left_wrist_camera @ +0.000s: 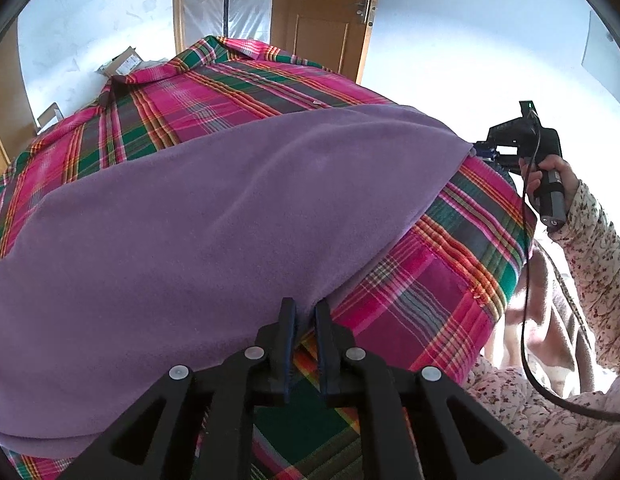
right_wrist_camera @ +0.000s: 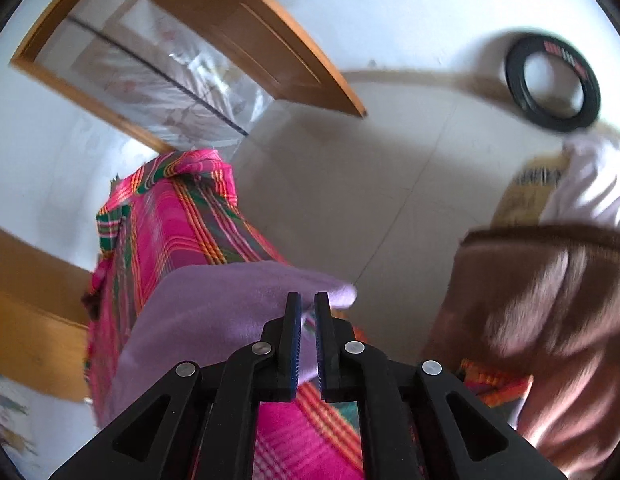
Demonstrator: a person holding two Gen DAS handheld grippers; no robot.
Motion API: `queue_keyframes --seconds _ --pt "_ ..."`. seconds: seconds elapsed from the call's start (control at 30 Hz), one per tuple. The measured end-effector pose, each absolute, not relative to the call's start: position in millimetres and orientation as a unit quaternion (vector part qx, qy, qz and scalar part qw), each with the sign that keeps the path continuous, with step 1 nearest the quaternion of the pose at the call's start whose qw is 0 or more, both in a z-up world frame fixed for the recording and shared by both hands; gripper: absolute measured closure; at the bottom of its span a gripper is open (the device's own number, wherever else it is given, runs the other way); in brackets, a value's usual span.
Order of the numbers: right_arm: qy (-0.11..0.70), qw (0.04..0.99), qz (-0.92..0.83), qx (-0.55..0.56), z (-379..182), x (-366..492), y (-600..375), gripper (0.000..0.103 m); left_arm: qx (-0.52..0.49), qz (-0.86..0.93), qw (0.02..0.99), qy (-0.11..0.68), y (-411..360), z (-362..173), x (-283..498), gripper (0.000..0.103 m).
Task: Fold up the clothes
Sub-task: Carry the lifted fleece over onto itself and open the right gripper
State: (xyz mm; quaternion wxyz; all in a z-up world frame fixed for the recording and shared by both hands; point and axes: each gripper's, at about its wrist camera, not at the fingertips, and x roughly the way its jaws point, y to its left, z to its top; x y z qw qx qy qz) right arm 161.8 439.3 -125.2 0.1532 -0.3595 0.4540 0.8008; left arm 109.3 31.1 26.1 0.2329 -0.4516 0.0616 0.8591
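A purple fleece garment (left_wrist_camera: 214,208) lies spread over a bed covered with a pink and green plaid sheet (left_wrist_camera: 238,88). My left gripper (left_wrist_camera: 306,308) is at the garment's near edge, its jaws shut on that hem. In the left wrist view, a hand holds the right gripper (left_wrist_camera: 479,150) at the garment's far right corner. In the right wrist view, the right gripper (right_wrist_camera: 308,304) pinches that purple corner (right_wrist_camera: 238,292), which is slightly lifted above the plaid sheet (right_wrist_camera: 174,224).
A brown fleece garment (right_wrist_camera: 549,300) hangs at the right by the person's floral sleeve (left_wrist_camera: 589,240). A wooden door (left_wrist_camera: 321,12) stands open behind the bed. A black ring (right_wrist_camera: 553,84), a cardboard box (right_wrist_camera: 525,196) and white cloth (right_wrist_camera: 589,184) lie on the tiled floor.
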Motion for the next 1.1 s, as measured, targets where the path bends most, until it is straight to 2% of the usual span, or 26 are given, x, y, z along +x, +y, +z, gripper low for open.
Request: queue_keyframes --seconds 0.07,0.13,0.47,0.53,0.7,1.07,1.1 --pt "0.487 0.132 0.79 -0.348 -127.8 171.6 440.3 0.084 -0.452 0.858 0.236 0.053 29.1 28.6 109.6 0.094" --pt "0.512 0.114 0.781 -0.34 -129.4 180.6 438.0 0.068 -0.451 0.858 0.242 0.044 27.3 31.2 110.1 0.094" --pt "0.587 0.032 0.731 -0.348 -139.7 183.0 414.1 0.061 -0.447 0.855 0.264 0.023 25.4 36.6 109.0 0.094" --pt "0.607 0.022 0.717 -0.342 -143.0 178.8 414.2 0.049 -0.449 0.854 0.263 0.019 24.8 35.6 107.5 0.094" --pt "0.692 -0.004 0.671 -0.267 -155.5 192.7 425.1 0.047 -0.454 0.85 0.266 0.016 26.5 33.2 104.1 0.094" --pt "0.672 0.027 0.672 -0.31 -152.2 165.0 418.4 0.046 -0.464 0.845 0.266 0.013 29.7 27.7 100.0 0.094" --pt "0.673 0.028 0.671 -0.31 -151.9 161.0 417.2 0.048 -0.465 0.844 0.265 0.012 29.6 27.1 99.5 0.094"
